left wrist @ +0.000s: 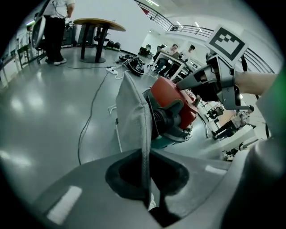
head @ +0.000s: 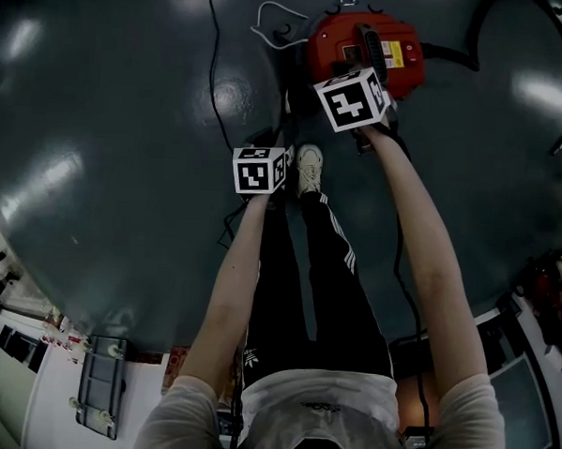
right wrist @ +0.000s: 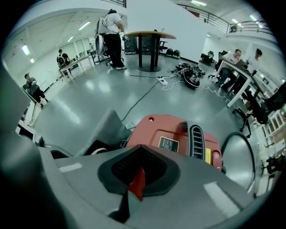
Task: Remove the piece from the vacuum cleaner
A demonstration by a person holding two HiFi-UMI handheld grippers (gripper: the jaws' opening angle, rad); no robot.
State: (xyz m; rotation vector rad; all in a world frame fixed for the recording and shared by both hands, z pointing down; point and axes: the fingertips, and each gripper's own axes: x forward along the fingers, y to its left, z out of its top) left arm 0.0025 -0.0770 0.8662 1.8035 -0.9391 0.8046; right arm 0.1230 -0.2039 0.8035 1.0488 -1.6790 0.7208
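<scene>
The red vacuum cleaner lies on the dark floor ahead of my feet. In the left gripper view a flat grey fabric piece stands edge-on in front of the vacuum's black ribbed opening, and my left gripper is shut on its lower edge. The same grey piece shows left of the vacuum in the right gripper view. My right gripper is shut on a thin red edge of the vacuum body. In the head view only the marker cubes show: left, right.
A black cable runs along the floor left of the vacuum, and a black hose curls to its right. My white shoe is close behind it. A round table and several people stand farther off.
</scene>
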